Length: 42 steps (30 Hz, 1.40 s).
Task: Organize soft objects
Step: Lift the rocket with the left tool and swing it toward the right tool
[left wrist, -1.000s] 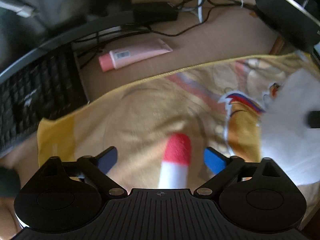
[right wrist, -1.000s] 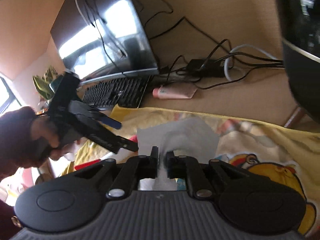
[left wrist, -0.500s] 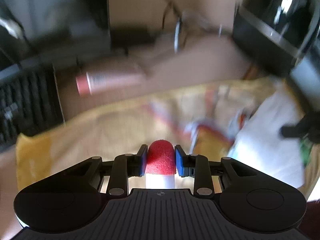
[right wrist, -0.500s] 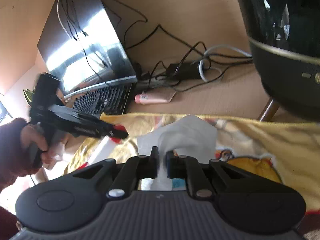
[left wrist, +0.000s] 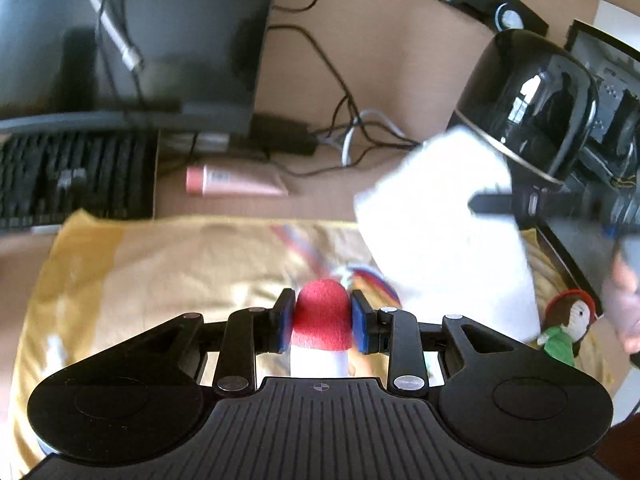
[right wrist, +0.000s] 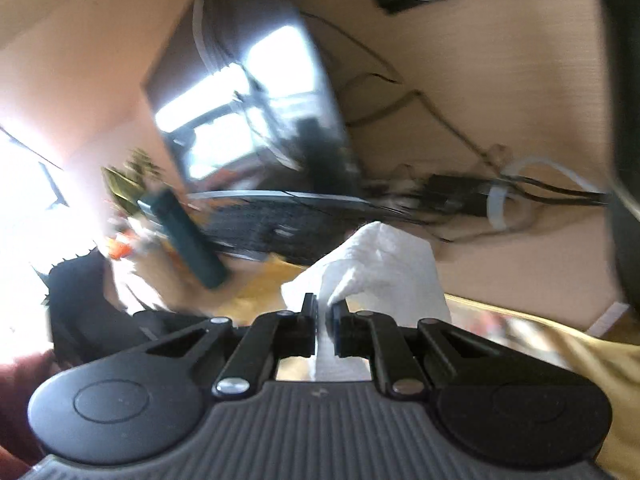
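Holding now: we grip two soft things above the yellow towel (left wrist: 168, 272).
Left gripper (left wrist: 322, 326): fingers clamped on the red-topped soft toy (left wrist: 322, 318).
Right gripper (right wrist: 325, 322): fingers pressed together on the white cloth (right wrist: 384, 268).
Far side: keyboard (left wrist: 72, 176), pink tube (left wrist: 236, 181).
Near right: knitted doll (left wrist: 566, 326) on the towel.

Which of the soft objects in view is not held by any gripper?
The small knitted doll lying loose on the yellow blanket. The left gripper clamps the red-tipped plush, and the right gripper pinches the white cloth.

No text can be read: the white label on the pink plastic tube (left wrist: 236, 184), at eleven o'clock, is only a blur.
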Each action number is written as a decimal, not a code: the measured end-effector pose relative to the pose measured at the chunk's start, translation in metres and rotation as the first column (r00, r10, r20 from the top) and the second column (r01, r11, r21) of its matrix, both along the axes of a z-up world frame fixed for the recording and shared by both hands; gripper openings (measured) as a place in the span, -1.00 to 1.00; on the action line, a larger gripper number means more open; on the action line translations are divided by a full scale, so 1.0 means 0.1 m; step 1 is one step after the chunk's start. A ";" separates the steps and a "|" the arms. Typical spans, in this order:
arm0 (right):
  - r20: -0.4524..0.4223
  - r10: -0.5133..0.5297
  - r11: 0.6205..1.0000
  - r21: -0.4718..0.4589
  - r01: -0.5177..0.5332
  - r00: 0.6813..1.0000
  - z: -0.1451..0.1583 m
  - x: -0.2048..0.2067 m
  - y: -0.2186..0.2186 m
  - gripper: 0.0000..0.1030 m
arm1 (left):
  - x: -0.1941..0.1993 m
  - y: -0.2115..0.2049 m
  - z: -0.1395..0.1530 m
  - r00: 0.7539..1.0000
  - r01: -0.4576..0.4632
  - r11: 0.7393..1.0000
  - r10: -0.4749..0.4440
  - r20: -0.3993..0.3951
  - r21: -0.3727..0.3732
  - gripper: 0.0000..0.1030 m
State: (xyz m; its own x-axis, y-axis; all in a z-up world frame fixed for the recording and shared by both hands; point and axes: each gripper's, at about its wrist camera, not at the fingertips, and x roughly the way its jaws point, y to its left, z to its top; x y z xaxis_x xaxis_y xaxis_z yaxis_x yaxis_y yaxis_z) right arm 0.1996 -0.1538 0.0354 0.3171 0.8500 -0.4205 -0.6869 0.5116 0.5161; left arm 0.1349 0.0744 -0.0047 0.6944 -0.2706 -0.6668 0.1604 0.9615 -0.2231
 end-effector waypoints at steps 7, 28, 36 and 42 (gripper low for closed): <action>0.005 0.098 0.986 -0.133 -0.097 0.995 -0.27 -0.01 0.51 -0.79 | -0.05 0.01 0.04 1.000 -0.011 1.000 0.011 0.014 -0.003 -0.36; -0.038 0.141 0.935 -0.323 -0.145 0.989 -0.74 -0.53 0.28 -0.79 | -0.14 -0.06 -0.26 0.943 0.070 0.996 -0.052 -0.329 0.045 0.80; -0.039 0.153 0.910 -0.385 -0.156 0.988 -0.84 -0.51 0.38 -0.73 | -0.24 -0.23 -0.46 0.948 0.062 0.984 -0.006 -0.317 0.169 0.10; -0.046 0.113 0.904 -0.409 -0.122 0.993 -0.95 -0.43 0.26 -0.73 | -0.13 0.11 -0.43 0.929 -0.051 0.992 0.006 -0.371 -0.113 -0.26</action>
